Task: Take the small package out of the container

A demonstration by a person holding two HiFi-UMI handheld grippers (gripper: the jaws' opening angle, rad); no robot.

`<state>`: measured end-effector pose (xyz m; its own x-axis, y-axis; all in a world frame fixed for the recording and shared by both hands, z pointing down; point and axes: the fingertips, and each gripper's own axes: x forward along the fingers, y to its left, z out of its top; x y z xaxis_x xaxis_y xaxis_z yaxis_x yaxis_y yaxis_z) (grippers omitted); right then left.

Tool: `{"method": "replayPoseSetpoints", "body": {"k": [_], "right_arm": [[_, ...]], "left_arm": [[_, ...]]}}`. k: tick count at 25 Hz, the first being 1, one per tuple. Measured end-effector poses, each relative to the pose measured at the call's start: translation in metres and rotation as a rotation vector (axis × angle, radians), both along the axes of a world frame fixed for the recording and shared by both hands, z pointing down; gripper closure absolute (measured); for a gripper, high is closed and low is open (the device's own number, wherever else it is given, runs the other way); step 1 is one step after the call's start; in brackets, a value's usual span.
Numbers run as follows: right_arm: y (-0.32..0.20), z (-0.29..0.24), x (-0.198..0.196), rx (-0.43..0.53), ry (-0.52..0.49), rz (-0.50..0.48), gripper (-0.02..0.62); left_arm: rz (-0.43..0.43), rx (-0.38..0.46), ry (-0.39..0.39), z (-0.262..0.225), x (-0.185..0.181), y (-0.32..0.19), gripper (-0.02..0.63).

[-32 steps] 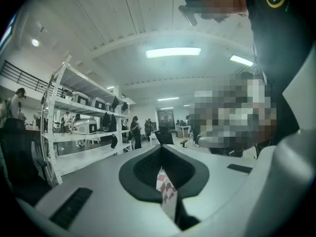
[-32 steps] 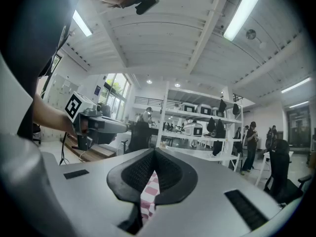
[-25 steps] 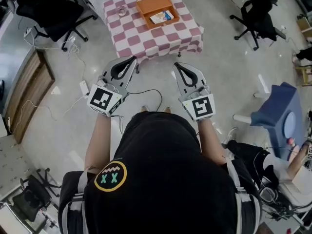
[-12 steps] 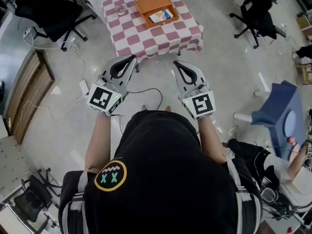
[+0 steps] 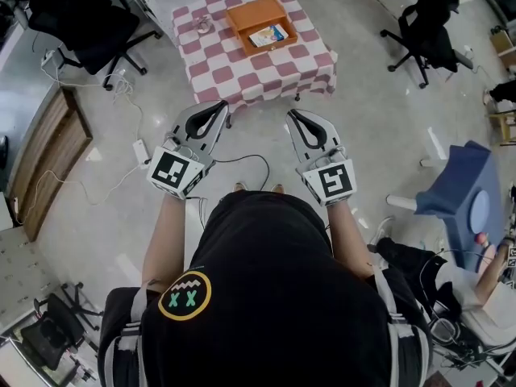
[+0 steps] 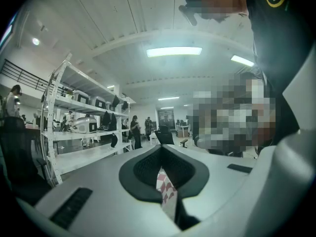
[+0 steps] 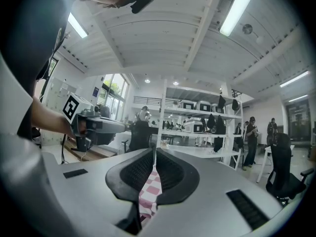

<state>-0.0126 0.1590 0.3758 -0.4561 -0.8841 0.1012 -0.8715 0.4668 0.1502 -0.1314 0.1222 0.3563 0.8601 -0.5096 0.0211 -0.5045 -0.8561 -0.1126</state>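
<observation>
An orange container (image 5: 242, 14) stands on the table with the pink-and-white checkered cloth (image 5: 242, 67), well ahead of me. A small package (image 5: 268, 35) lies inside it. My left gripper (image 5: 223, 105) and right gripper (image 5: 292, 113) are held side by side in the air over the floor, short of the table's near edge. The left gripper (image 6: 161, 146) is shut, with nothing in it. The right gripper (image 7: 154, 149) is just starting to open, its tips still together and nothing between them. A strip of checkered cloth (image 7: 150, 189) shows through its gap.
A small round object (image 5: 203, 25) sits on the cloth left of the container. Black office chairs (image 5: 81, 14) (image 5: 427, 22) flank the table. Cables (image 5: 129, 135) trail over the floor at left beside a wooden panel (image 5: 52, 160). A blue seat (image 5: 463, 196) stands at right.
The head view has shifted slightly, so the table sits a little higher in the picture. Both grippers stay side by side short of the table.
</observation>
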Motion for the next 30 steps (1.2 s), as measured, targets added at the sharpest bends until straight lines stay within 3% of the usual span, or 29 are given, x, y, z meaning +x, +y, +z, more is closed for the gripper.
{"method": "replayPoseSetpoints", "body": {"k": [6, 17, 30], "right_arm": [[-0.0005, 0.0018, -0.0023, -0.013, 0.005, -0.013, 0.499], [0.0009, 0.0071, -0.0006, -0.051, -0.031, -0.013, 0.307], [-0.0022, 0.0098, -0.0002, -0.067, -0.040, -0.009, 0.139]], "left_arm": [[-0.001, 0.002, 0.002, -0.0002, -0.0016, -0.0005, 0.589], [0.002, 0.001, 0.004, 0.0004, 0.0004, 0.0011, 0.589], [0.007, -0.002, -0.003, -0.0007, 0.0000, 0.0003, 0.589]]}}
